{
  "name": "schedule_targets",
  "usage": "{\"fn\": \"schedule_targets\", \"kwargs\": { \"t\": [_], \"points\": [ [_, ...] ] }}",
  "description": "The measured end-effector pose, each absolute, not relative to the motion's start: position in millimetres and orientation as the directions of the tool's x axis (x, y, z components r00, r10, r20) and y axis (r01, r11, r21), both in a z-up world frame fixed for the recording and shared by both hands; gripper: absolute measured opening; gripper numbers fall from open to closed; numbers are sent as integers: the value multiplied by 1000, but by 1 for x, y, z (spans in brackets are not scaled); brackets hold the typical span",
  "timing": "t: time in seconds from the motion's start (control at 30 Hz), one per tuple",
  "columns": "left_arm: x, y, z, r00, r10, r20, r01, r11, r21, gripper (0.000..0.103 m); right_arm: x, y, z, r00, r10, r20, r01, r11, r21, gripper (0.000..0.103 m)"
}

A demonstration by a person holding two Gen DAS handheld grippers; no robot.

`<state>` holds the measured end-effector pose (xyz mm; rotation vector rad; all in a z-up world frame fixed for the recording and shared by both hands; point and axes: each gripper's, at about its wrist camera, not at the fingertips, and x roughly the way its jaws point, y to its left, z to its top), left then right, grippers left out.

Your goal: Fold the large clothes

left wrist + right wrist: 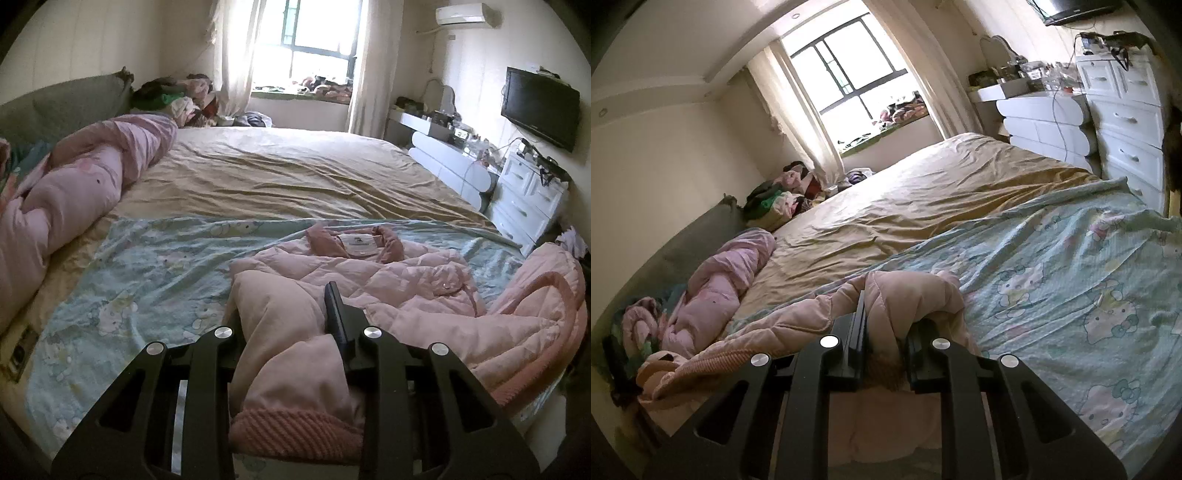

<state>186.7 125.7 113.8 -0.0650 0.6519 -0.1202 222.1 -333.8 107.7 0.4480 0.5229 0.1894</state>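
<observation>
A pink quilted jacket (406, 280) lies on a light blue cartoon-print sheet (147, 266) on the bed, its collar and white label facing the window. My left gripper (284, 314) is shut on the jacket's sleeve (280, 332), whose ribbed knit cuff (295, 428) hangs toward the camera. Only the right finger (334, 314) shows; cloth hides the left one. My right gripper (886, 314) is shut on a bunched fold of the same jacket (908, 295) and holds it just above the blue sheet (1071, 295). The rest of the jacket trails to the left.
A rolled pink duvet (74, 192) lies along the grey headboard (66, 99). The tan bedsheet (280, 173) stretches to the window. White drawers (524, 199), a dressing table and a wall TV (539, 107) stand right of the bed. A pile of clothes (779, 199) sits in the far corner.
</observation>
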Motion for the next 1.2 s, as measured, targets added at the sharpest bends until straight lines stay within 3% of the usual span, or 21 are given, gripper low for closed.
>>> {"fn": "schedule_targets", "kwargs": {
  "t": [0.47, 0.9, 1.1, 1.2],
  "points": [
    [234, 134, 85, 784, -101, -613, 33, 992, -122, 24, 264, -339, 84, 829, 265, -492, 38, 852, 522, 16],
    [302, 137, 37, 713, -73, -698, -20, 992, -124, 27, 350, -318, 45, 758, 148, -635, 133, 918, 374, 17],
    [327, 139, 13, 677, -91, -730, -64, 981, -181, 29, 376, -325, 18, 737, 194, -647, 166, 876, 453, 27],
    [332, 141, 4, 677, -98, -729, -83, 975, -208, 30, 379, -335, 13, 741, 258, -620, 165, 825, 541, 39]
  ]
}}
